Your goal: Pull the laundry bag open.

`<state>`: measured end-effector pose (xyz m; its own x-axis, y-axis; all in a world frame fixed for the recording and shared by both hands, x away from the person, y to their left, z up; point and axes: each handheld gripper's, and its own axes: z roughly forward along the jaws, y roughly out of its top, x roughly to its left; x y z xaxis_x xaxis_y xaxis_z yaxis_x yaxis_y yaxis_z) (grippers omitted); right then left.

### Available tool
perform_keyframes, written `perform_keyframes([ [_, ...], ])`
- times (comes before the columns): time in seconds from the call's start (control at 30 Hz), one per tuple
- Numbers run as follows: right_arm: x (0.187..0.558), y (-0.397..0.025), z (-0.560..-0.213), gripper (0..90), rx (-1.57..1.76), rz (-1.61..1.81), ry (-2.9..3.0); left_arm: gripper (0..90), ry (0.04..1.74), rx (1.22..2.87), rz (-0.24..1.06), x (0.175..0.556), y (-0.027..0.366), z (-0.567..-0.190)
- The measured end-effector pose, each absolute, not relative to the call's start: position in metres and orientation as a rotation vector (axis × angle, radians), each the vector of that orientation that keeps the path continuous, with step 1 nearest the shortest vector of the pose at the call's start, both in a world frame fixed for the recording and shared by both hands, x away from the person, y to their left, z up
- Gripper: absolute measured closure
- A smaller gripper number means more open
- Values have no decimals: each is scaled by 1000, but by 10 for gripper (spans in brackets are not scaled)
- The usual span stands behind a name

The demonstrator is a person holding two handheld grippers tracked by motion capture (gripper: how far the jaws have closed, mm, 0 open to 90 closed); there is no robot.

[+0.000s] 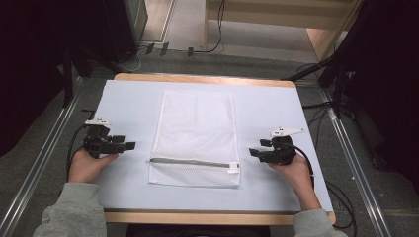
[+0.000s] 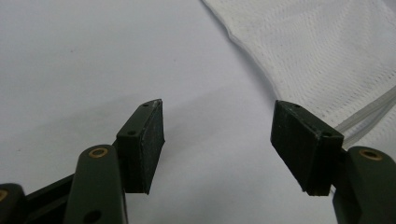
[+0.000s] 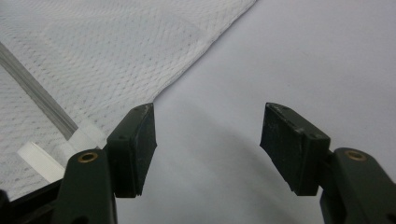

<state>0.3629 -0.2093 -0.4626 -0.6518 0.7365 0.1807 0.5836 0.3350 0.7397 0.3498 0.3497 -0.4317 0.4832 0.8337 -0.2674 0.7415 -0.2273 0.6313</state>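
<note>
A white mesh laundry bag (image 1: 195, 138) lies flat in the middle of the table, its zipper (image 1: 190, 162) running across near the front edge with a white pull tab (image 1: 233, 170) at the right end. My left gripper (image 1: 124, 143) rests on the table left of the bag, jaws open and empty. In the left gripper view the left gripper (image 2: 217, 140) points past the bag's edge (image 2: 327, 60). My right gripper (image 1: 254, 152) sits right of the bag, open and empty. The right gripper (image 3: 208, 144) has the bag (image 3: 102, 51) and the pull tab (image 3: 39, 161) to its left.
The table top (image 1: 128, 106) is pale blue-white with a wooden rim (image 1: 207, 217). Metal rails (image 1: 44, 158) run along both sides on the grey floor. Cables (image 1: 341, 197) trail off the right side.
</note>
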Motion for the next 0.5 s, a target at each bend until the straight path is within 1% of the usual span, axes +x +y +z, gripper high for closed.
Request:
perform_keyframes([
  [0.37,364,-209,-465,354,1223,1191,2415,314,1315,2006,157,351,349,-434],
  [0.5,366,-209,-469,302,1211,1166,2417,281,1309,2013,160,352,350,-435],
])
